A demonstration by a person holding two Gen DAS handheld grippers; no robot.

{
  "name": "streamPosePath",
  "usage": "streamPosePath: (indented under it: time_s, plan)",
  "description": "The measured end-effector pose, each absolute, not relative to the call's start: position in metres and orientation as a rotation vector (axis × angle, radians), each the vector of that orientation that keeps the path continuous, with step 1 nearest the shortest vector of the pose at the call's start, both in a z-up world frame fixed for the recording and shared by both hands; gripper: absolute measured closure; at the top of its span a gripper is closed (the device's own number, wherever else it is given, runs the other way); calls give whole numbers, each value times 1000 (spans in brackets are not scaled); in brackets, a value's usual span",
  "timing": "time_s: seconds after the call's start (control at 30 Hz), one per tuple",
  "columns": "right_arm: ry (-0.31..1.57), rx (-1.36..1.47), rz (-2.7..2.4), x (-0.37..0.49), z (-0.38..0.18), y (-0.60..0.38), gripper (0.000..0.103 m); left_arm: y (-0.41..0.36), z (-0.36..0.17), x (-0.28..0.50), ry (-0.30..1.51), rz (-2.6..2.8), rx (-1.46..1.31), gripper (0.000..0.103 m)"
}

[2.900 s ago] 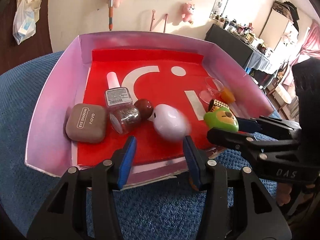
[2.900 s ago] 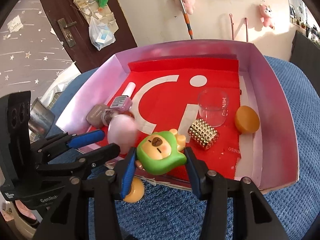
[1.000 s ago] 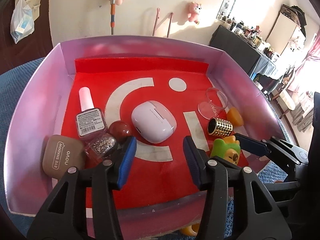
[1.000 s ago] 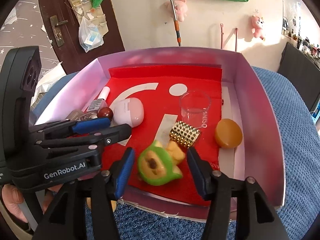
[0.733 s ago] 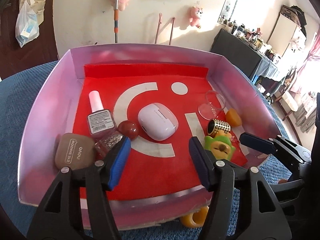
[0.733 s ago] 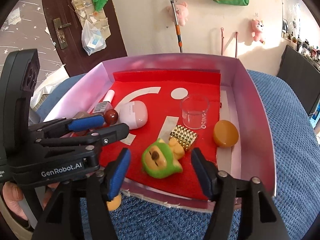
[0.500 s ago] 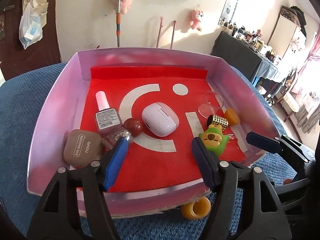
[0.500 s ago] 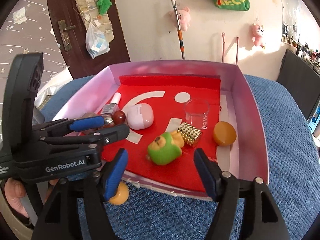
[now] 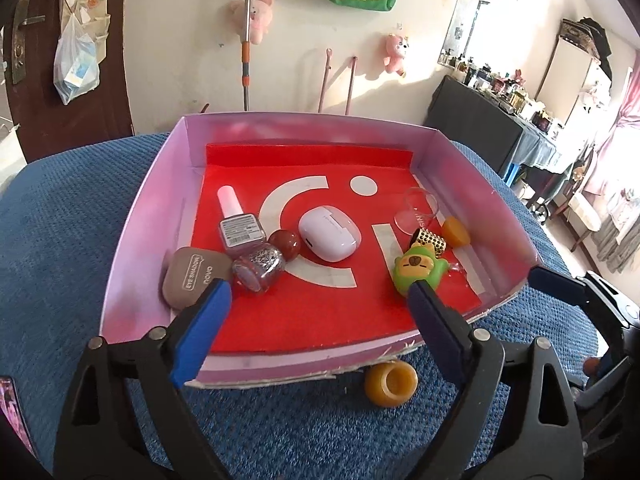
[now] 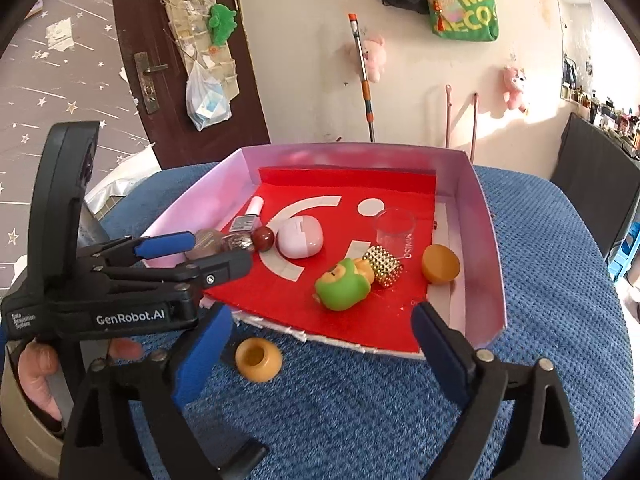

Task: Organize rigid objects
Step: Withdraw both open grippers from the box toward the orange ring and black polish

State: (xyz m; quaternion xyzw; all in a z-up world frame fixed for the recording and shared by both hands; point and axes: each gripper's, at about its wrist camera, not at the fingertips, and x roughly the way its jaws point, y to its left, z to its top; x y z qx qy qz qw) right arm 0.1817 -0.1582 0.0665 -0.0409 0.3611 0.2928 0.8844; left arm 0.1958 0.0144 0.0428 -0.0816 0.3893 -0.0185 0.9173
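We have both grippers hanging over the near edge of the tray (image 9: pixel 132 248), nothing in either.

Left gripper (image 9: pixel 316 304): jaws have just been opening, now spread wide, empty. Right gripper (image 10: pixel 320 324): same, just been opening, spread wide, empty.

Tray sits on the blue textured cloth (image 9: pixel 60 220); pink walls, red liner. Clock positions below are on the tray floor as the left wrist camera sees it:
- White earbud case (image 9: pixel 330 233) near centre.
- Dark red ball (image 9: pixel 285 243) just at its 9 o'clock, touching the glitter bottle (image 9: pixel 258 267).
- Nail polish bottle (image 9: pixel 238 222) at 10 o'clock, lying flat, white cap pointing to 12.
- Eye shadow compact (image 9: pixel 188 280) at 8 o'clock, against the left wall.
- Green toy figure (image 9: pixel 418 266) at 4 o'clock, touching the gold studded cylinder (image 9: pixel 430 239).
- Clear glass cup (image 9: pixel 418 210) at 2 o'clock.
- Amber cap (image 9: pixel 456 231) at 3 o'clock, by the right wall.

Outside the tray: amber jar (image 9: pixel 391 383) on the cloth at 6 o'clock, just beside the front wall, mouth toward us.
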Motion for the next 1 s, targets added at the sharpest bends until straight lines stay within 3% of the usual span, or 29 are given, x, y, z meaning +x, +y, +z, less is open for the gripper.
streamPosePath:
  time_s: [0.2, 0.4, 1.0]
  plan:
    - [712, -111, 602, 163, 74, -162, 1, 14, 46, 182, 785, -30, -151, 3]
    - [692, -127, 601, 147, 77, -166, 0, 8, 48, 168, 771, -24, -119, 0]
    - [713, -170, 652, 88, 47, -167, 0, 4, 34, 137, 791, -32, -111, 0]
